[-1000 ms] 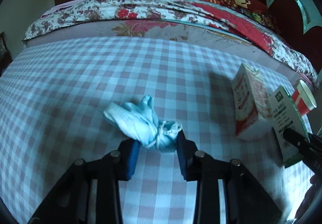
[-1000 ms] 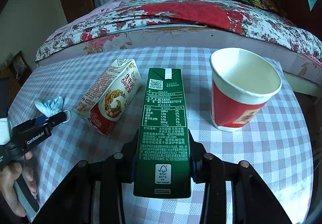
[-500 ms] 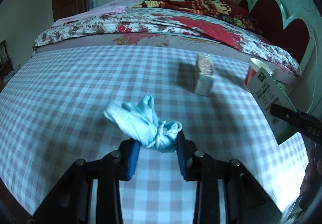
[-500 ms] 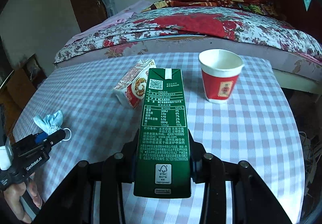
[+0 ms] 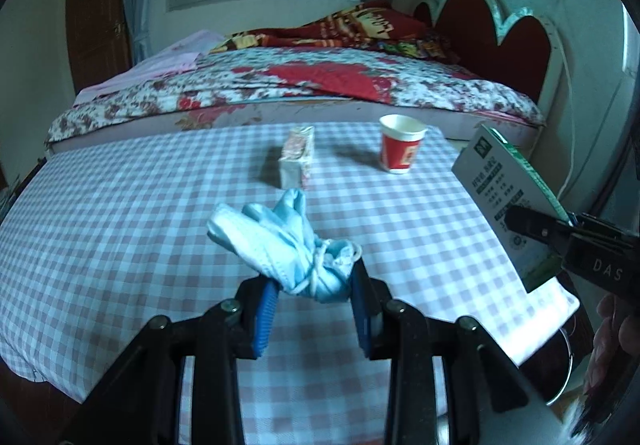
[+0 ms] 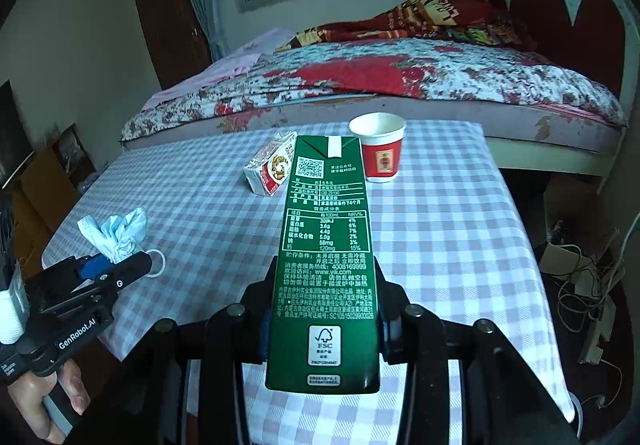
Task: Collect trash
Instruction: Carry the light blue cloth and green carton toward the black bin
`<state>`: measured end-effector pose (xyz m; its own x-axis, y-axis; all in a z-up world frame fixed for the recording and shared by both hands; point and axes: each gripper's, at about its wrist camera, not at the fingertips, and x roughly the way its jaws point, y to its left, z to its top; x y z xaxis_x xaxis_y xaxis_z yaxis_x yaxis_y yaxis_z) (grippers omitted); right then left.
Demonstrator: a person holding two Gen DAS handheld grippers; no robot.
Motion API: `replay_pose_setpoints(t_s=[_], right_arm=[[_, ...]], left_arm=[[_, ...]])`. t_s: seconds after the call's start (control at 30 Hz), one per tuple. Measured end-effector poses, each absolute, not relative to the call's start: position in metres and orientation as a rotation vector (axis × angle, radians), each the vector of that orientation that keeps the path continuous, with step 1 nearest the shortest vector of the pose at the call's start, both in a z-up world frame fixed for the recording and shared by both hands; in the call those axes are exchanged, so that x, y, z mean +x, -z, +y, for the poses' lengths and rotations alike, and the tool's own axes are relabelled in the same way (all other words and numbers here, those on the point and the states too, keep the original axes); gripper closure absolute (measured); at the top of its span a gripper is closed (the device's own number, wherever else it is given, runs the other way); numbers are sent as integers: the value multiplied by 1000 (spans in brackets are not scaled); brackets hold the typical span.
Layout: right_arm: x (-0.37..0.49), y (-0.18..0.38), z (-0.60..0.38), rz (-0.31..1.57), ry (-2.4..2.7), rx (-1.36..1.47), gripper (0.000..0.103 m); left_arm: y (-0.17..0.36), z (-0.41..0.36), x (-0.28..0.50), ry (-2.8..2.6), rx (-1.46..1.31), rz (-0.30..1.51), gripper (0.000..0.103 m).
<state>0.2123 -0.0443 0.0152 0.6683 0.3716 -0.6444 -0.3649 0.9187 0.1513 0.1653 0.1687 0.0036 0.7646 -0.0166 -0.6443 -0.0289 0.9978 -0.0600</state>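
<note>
Jaws clamped: left gripper [image 5: 312, 285] on mask [image 5: 288, 249], right gripper [image 6: 324, 319] on carton [image 6: 326, 245]; mask's loose loop might snag the table [image 6: 440, 213] edge.

Two drink cartons are seen: a green carton [image 6: 325, 269] and a white-and-red carton [image 6: 270, 170] just left of the one red paper cup [image 6: 380, 153]. One crumpled blue face mask [image 5: 288, 249] is counted. Two hand-held grippers, one counter [image 6: 448, 229] and one bed [image 6: 400, 81] are shown.
</note>
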Motion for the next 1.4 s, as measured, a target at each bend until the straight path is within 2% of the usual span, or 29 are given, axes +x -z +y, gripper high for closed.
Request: replay_pose_setpoints(t_s=[0.53,1.4], right_arm=[[142,-41,-147,644,-303,60,63],[87,-19,-272,651,-118,54,63]], left_arm=[[-22,63,128,164,15,648,69],[6,-70,114,456,93,696,69]])
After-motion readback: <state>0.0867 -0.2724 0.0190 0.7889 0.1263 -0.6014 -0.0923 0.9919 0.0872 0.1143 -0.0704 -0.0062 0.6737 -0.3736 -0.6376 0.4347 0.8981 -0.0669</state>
